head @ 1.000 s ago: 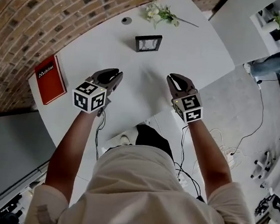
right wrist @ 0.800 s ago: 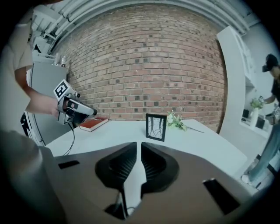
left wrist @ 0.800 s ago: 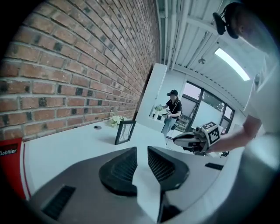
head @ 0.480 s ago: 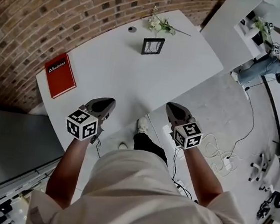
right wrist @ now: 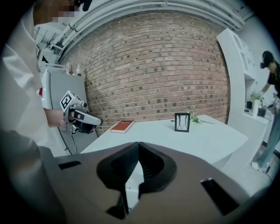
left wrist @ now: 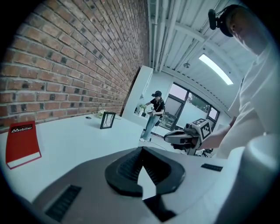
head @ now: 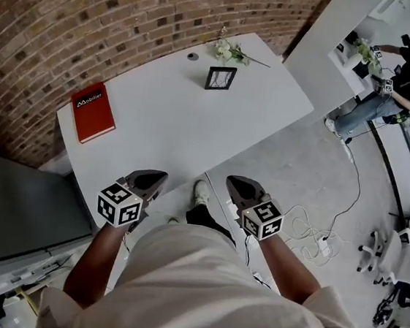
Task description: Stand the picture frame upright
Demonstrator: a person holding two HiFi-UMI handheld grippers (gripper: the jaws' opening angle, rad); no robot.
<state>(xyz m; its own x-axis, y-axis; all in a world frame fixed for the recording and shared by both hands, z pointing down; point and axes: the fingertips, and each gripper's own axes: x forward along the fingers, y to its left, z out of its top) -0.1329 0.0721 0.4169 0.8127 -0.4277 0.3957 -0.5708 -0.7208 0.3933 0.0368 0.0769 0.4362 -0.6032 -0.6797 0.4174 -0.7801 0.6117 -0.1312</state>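
Head view: the picture frame [head: 220, 78] is seen standing upright on the white table [head: 166, 118], so the task is judged to be done. Probably for this reason the left gripper [head: 158, 177] and the right gripper [head: 234, 182] are held well apart from the frame, both with jaws closed together on nothing. A flower sprig [head: 231, 51] is seen just behind the frame, and a red book [head: 93, 112] far to its left. No container is seen.

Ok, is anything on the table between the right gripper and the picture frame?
Nothing visible. Only bare white table lies between the right gripper, just off the near edge, and the picture frame, already upright near the far edge. The red book lies far left; the flowers lie beyond the frame.
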